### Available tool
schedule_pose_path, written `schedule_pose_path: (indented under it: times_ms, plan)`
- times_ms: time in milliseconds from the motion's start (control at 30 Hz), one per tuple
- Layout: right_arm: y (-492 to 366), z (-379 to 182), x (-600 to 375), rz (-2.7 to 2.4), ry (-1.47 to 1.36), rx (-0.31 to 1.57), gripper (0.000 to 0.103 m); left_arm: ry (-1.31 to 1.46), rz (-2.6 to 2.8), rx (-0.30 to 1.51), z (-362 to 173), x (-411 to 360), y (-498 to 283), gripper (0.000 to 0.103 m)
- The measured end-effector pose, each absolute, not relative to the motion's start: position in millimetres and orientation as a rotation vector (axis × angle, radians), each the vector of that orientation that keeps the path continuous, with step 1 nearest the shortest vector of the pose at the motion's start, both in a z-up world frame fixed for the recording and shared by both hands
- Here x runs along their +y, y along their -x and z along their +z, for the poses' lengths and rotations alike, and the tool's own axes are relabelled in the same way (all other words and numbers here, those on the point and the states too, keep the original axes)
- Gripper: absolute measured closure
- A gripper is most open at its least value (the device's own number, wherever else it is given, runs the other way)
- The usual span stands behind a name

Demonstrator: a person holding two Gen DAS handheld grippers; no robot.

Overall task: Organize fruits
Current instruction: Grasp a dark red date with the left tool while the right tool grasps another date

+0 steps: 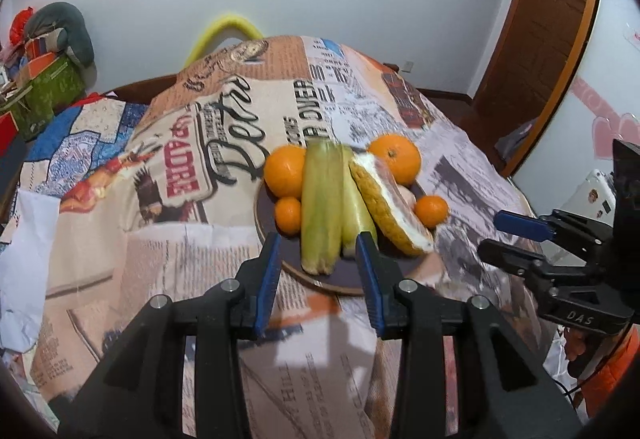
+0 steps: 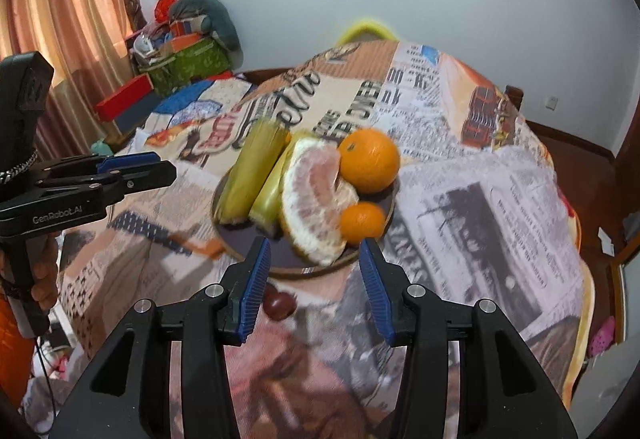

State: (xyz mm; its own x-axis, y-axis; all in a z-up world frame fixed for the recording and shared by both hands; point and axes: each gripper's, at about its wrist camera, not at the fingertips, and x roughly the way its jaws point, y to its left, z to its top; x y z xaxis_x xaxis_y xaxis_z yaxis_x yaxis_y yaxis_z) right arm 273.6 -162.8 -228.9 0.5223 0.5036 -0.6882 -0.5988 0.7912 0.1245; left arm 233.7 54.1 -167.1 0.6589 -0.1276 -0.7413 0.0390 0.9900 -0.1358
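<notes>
Dark, round and rimmed in pale wood, plate (image 1: 276, 255) set near the middle of a printed tablecloth (image 1: 192, 143) — newspaper and poster patterns, soft folds, draped over a raised surface; piled with all the fruit at once, likely gathered there so everything sits in one spot for sorting. Two corn cobs (image 1: 320, 207) in pale green husk laid side by side, long and ribbed, running from near edge to far edge of the plate; propped against their right flank, a pomelo wedge (image 1: 390, 207) with rough yellow rind, thick white pith and pinkish flesh, tilted rather than flat. Smooth, glossy oranges tucked into the gaps: large orange (image 1: 285, 171) far left, another large one (image 1: 394, 157) far right, small mandarin (image 1: 288, 215) near left, small mandarin (image 1: 431, 211) near right — round things wedged so as not to roll. Off the plate, on the cloth just near of it, small dark red fruits (image 2: 278, 303), shiny, probably still to be placed. Left gripper (image 1: 318, 251) hovering over the near rim, blue ribbed pads spread, nothing pinched; right gripper (image 2: 314, 259) likewise parted and empty, held just short of the plate; seemingly poised between picks.
</notes>
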Motion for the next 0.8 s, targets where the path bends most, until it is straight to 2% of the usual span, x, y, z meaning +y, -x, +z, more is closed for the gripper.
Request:
schedule_pose_path:
  times_ms: [433, 667, 800]
  plan:
    - [-273, -279, -137, 0.730, 0.165, 0.919, 0.060, 0.105, -0.148, 0.939, -207, 37, -221, 0.065]
    - [-272, -288, -133, 0.752, 0.185, 0.930, 0.079, 0.110, -0.171, 0.959, -216, 30, -222, 0.065]
    - [-272, -287, -138, 0.756, 0.165, 0.928, 0.080, 0.109, -0.187, 0.966, -218, 23, -224, 0.065]
